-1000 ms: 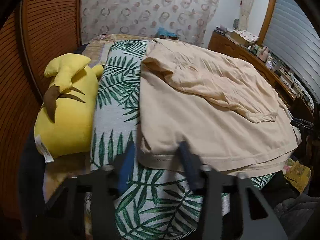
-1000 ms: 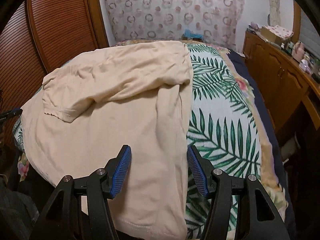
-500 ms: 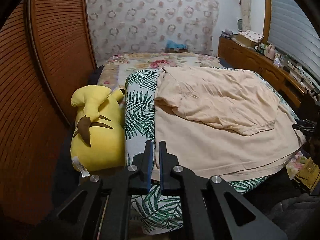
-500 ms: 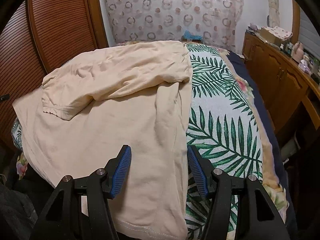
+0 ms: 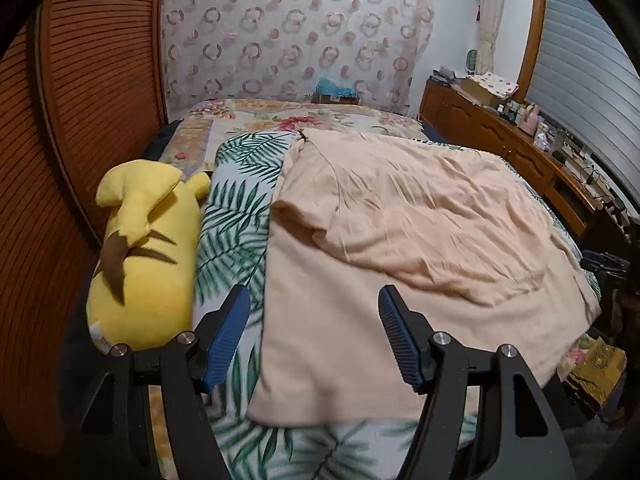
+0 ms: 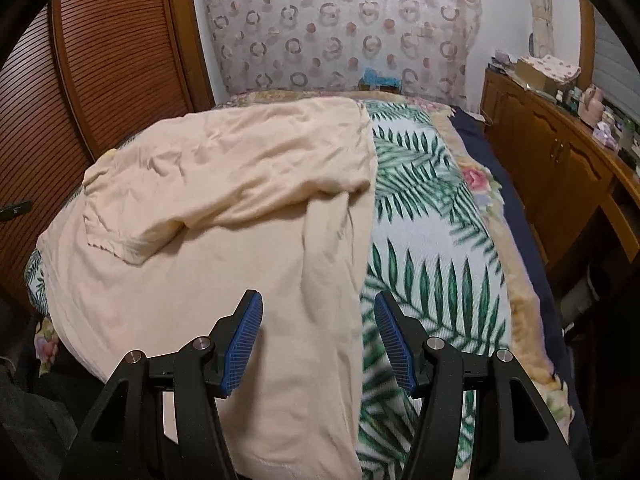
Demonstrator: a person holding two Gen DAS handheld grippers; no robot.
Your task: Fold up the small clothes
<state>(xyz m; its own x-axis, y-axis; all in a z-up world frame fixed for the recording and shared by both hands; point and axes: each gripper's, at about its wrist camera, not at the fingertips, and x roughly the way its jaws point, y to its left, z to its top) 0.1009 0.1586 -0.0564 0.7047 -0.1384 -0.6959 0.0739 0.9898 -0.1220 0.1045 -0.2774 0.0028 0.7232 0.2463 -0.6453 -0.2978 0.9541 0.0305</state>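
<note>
Left gripper (image 5: pixel 314 330) has just been opening, nothing between its jaws; right gripper (image 6: pixel 318 340) gapes empty above the peach shirt (image 6: pixel 224 248).

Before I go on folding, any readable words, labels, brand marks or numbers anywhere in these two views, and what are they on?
No text can be read in either view.
White tag on the yellow plush toy: mostly hidden, nothing legible.
Bottles and boxes on the wooden dresser: too small and blurred to read.
Peach shirt and leaf-print blanket: no visible print or label.
</note>
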